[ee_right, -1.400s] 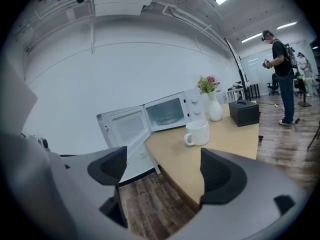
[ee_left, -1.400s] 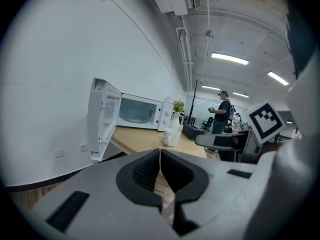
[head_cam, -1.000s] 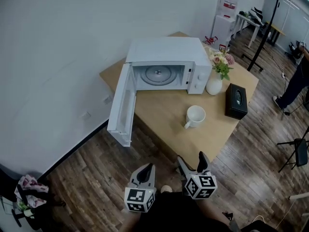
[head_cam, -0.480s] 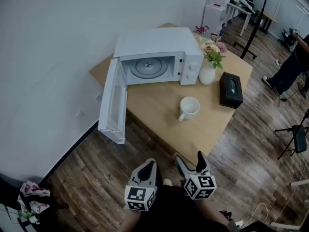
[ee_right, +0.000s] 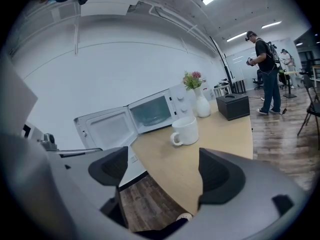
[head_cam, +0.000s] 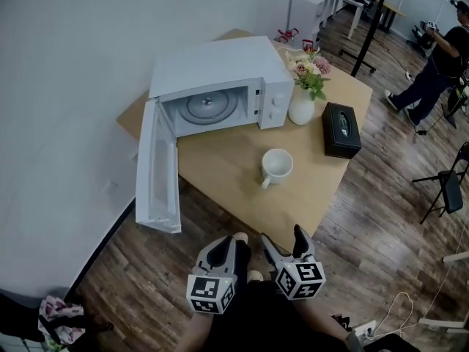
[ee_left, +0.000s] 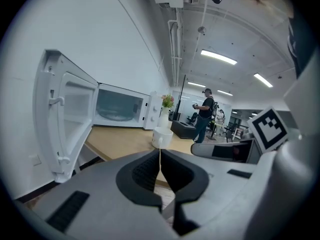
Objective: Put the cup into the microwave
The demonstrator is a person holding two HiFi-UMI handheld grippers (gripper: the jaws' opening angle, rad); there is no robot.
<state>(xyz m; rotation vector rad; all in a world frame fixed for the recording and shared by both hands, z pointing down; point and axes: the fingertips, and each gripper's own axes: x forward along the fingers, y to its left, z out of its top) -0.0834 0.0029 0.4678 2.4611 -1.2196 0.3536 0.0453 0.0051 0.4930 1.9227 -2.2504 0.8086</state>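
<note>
A white cup point(head_cam: 277, 166) point(ee_right: 186, 131) point(ee_left: 162, 137) stands upright on the wooden table point(head_cam: 227, 174), handle toward me. Behind it sits the white microwave point(head_cam: 212, 86) point(ee_right: 155, 109) with its door point(head_cam: 155, 169) point(ee_left: 65, 119) swung wide open and the glass turntable showing inside. Both grippers hang low in front of the table's near edge, well short of the cup. My left gripper point(head_cam: 226, 248) point(ee_left: 160, 159) is shut with nothing in it. My right gripper point(head_cam: 282, 238) point(ee_right: 165, 170) is open and empty, and the cup shows between its jaws from afar.
A white vase of flowers point(head_cam: 302, 101) and a black tissue box point(head_cam: 341, 129) stand on the table right of the microwave. The floor point(head_cam: 146, 284) is wood plank. A person point(head_cam: 432, 72) stands at the far right, near stands and desks.
The head view has swung so the table and microwave sit further left and lower in frame. Both grippers stay low near my body, shifted slightly left.
</note>
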